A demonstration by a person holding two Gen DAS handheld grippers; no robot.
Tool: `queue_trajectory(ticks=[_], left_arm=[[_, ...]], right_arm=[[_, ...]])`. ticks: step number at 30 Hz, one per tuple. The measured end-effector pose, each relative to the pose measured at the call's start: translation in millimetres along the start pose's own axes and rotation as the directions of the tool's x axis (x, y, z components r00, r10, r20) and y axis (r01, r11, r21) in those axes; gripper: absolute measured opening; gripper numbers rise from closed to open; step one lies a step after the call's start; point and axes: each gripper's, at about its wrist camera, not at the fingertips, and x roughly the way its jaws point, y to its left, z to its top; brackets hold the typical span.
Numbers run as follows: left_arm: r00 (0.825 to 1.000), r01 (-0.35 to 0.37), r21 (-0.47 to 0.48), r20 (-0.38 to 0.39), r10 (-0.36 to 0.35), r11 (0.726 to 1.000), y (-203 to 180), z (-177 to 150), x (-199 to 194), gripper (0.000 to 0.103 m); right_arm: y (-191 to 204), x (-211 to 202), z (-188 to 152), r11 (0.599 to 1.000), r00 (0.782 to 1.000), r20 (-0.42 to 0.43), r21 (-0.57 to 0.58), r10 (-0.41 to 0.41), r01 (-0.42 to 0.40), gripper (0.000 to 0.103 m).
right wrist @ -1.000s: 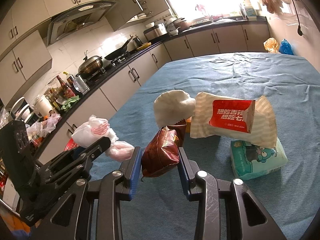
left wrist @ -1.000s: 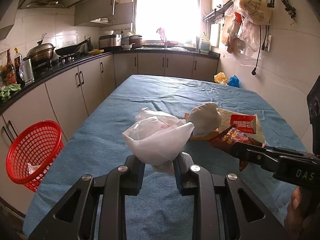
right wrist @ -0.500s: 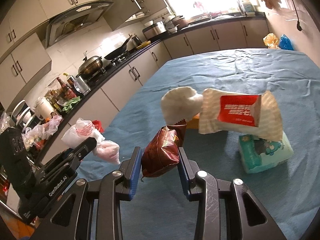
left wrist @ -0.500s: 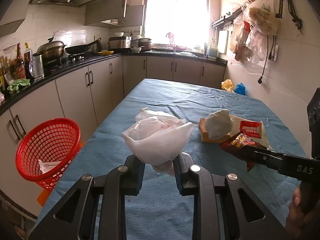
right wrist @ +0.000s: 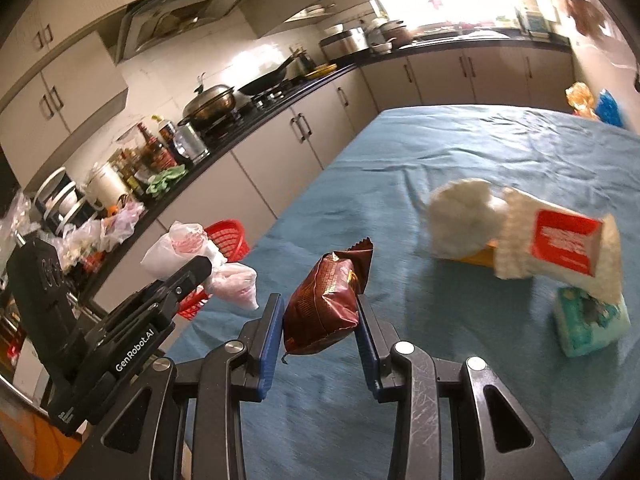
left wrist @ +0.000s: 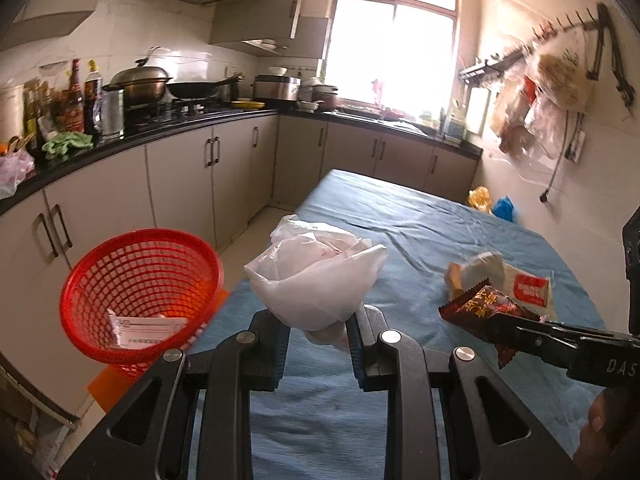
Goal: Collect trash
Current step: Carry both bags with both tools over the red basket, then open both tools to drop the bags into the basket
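- We see our left gripper (left wrist: 318,334) as matte black angular plastic, its linkage arms pierced by triangular cut-outs.
- Round silver screws sit at its pivots.
- Our fingers (left wrist: 280,354) carry blue-edged pads.
- Our right gripper (right wrist: 318,330) has the same black frame, with blue pads and fine scratches on one arm.
- White lettering reads "GenRobot.AI" on the left body and "DAS" on the right.
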Motion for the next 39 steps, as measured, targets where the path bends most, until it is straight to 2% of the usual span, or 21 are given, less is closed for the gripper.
queue_trajectory(ticks=[10, 23, 31, 39], left_arm=[[0.996, -0.081, -0.112, 0.02, 0.084, 0.99, 66.0, 11.0, -8.8, 0.025], [0.98, -0.194, -0.254, -0.01, 0.198, 0.948, 158.0, 13.9, -9.2, 0.025], [0.977, -0.215, -0.272, -0.052, 0.209, 0.938, 181.3, 9.9, 5.2, 0.025], [0.974, -0.227, -0.264, -0.073, 0.215, 0.938, 187.3, 8.5, 18.5, 0.025]], right_arm=[[55.9, 41.1, 23.5, 0.996, 0.997, -0.058, -0.074, 0.049, -0.053, 0.038], [124.9, 99.6, 41.2, 0.981, 0.983, -0.14, -0.137, 0.118, -0.137, 0.038], [155.9, 140.5, 50.7, 0.975, 0.973, -0.19, -0.157, 0.129, -0.16, 0.038], [158.7, 186.1, 58.0, 0.981, 0.967, -0.23, -0.13, 0.109, -0.142, 0.038]])
